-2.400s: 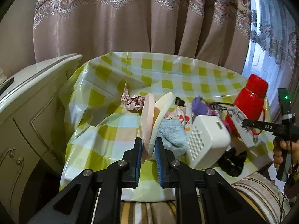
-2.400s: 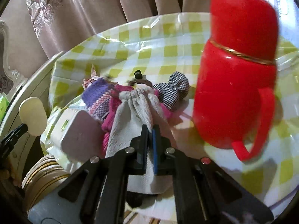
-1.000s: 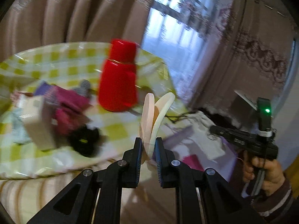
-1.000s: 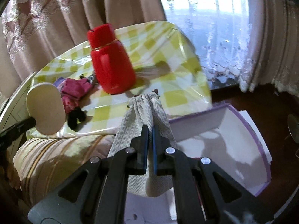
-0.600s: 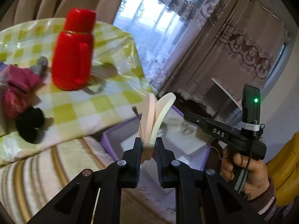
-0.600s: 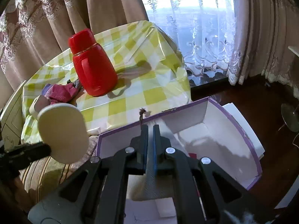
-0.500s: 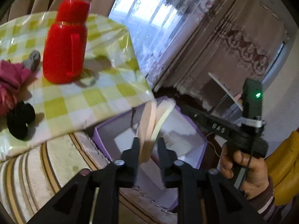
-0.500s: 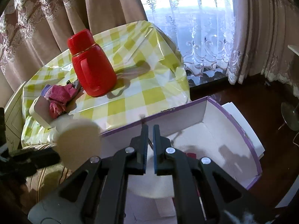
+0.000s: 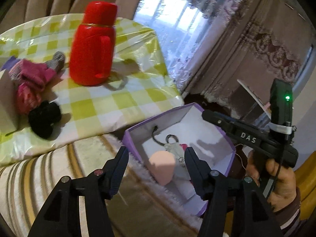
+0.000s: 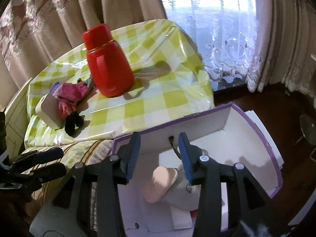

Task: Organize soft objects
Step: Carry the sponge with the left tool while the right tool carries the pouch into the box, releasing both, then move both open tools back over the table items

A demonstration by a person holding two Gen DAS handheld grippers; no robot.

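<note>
Pink-and-cream soft foam pads [image 9: 162,166] and grey drawstring cloth pouch [image 10: 182,194] lie in purple-rimmed white cardboard box [image 10: 256,133], directly below both grippers. Left gripper [image 9: 156,163], right gripper [image 10: 159,156]: jaws just opened, wide, nothing between. Remaining pink knit item [image 9: 32,75] and black fuzzy item [image 9: 44,117] on checked surface [image 9: 94,102], left-hand side, nearer left gripper.

A purple-edged white cardboard box [image 10: 254,122] is sitting on the floor, below the edge of a table with a yellow-and-white checked plastic cloth [image 10: 158,90]. Inside the box, a pink oval foam pad [image 10: 161,183] is lying against a grey cloth drawstring pouch [image 10: 180,195]. On the table, a tall red plastic flask [image 10: 107,63] is standing, with pink knitted socks [image 10: 70,92], a white plastic box [image 10: 48,110] and a black fuzzy hair tie [image 10: 74,122] lying to its left.
</note>
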